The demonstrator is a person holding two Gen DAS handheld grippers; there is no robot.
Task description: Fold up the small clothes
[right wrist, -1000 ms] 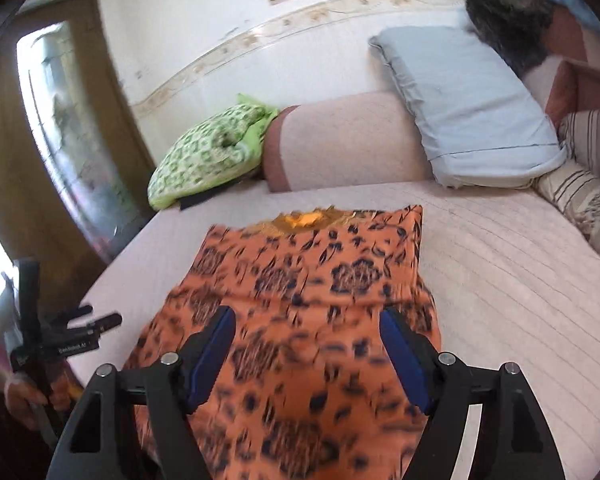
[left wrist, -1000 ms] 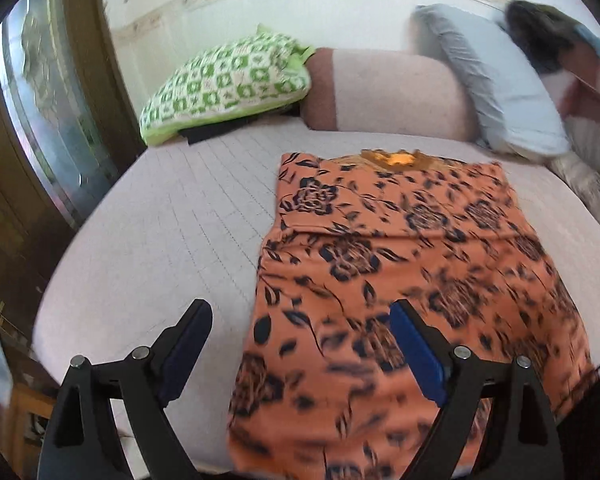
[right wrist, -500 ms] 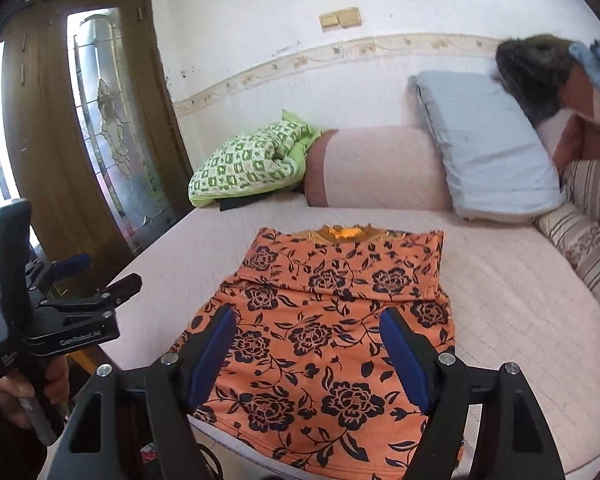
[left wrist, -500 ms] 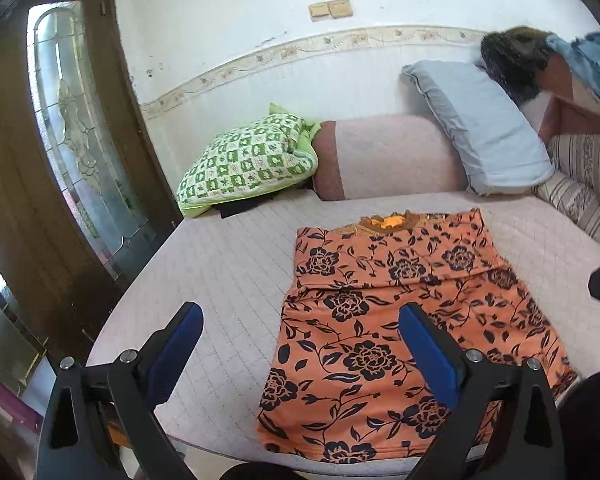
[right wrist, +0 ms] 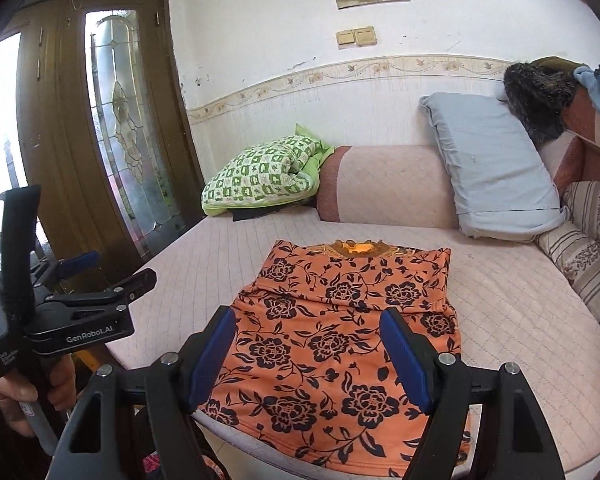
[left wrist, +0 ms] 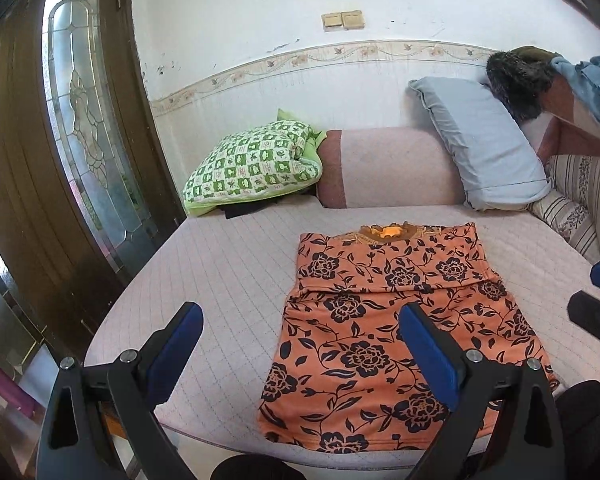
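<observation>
Left wrist view shows the left gripper [left wrist: 300,344] with its blue-padded jaws spread wide, having just been opening, and nothing between them. Beyond and slightly right of those jaws, the orange floral-print cloth garment [left wrist: 396,320] lies flat on the pale pink quilted bed [left wrist: 228,272], its upper part folded over. In the right wrist view, the right gripper [right wrist: 308,344] hangs above the garment's near end, jaws released and apart from the fabric. Left of them, a hand [right wrist: 24,396] holds the left gripper.
</observation>
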